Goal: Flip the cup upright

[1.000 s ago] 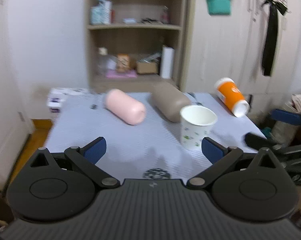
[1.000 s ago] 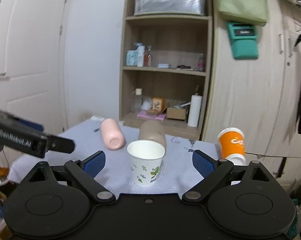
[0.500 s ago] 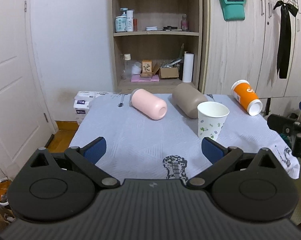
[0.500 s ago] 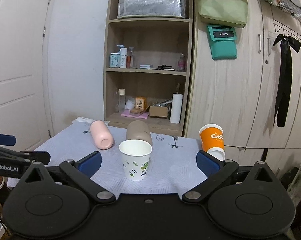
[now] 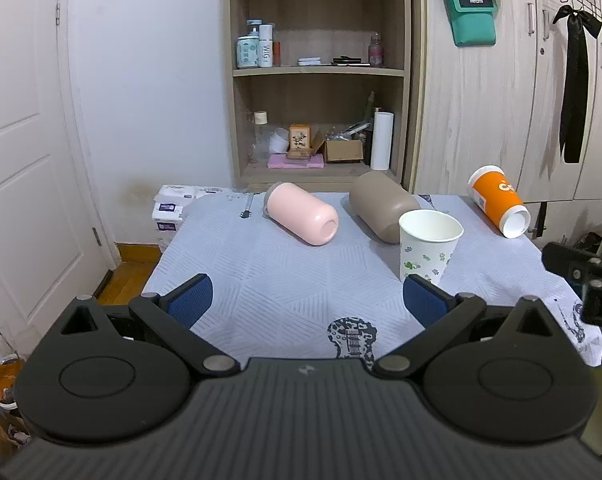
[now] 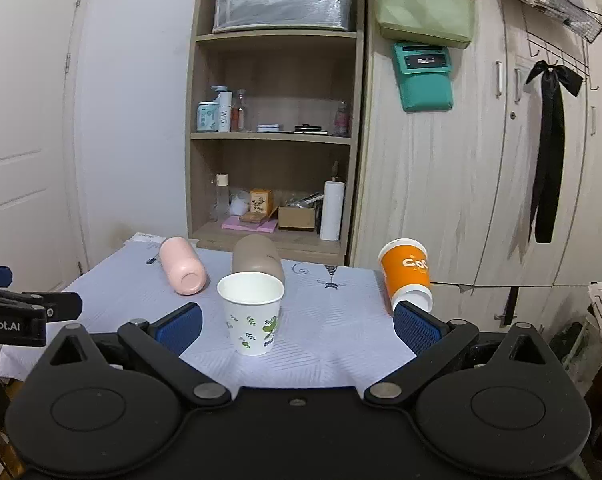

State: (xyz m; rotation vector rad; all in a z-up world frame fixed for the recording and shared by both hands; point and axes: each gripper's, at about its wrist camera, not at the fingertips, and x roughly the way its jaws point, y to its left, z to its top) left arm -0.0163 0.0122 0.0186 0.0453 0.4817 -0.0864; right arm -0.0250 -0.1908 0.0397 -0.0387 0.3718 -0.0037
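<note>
A white paper cup with a leaf print (image 5: 429, 246) (image 6: 253, 316) stands upright on the table. A pink cup (image 5: 303, 218) (image 6: 181, 271), a taupe cup (image 5: 383, 205) (image 6: 257, 258) and an orange cup (image 5: 497, 200) (image 6: 407, 274) lie on their sides behind it. My left gripper (image 5: 307, 300) is open and empty, held back over the table's near edge. My right gripper (image 6: 297, 322) is open and empty, with the white cup seen between its fingers but farther off.
The table has a pale blue patterned cloth (image 5: 281, 276). A wooden shelf unit (image 6: 277, 140) and cupboards (image 6: 481, 160) stand behind it. A white door (image 5: 25, 160) is at the left. The other gripper shows at each view's edge (image 5: 581, 272) (image 6: 17, 312).
Both grippers have pulled back and risen from the table, so the cups look smaller and farther off. The white cup stays upright. Both jaws stay open.
</note>
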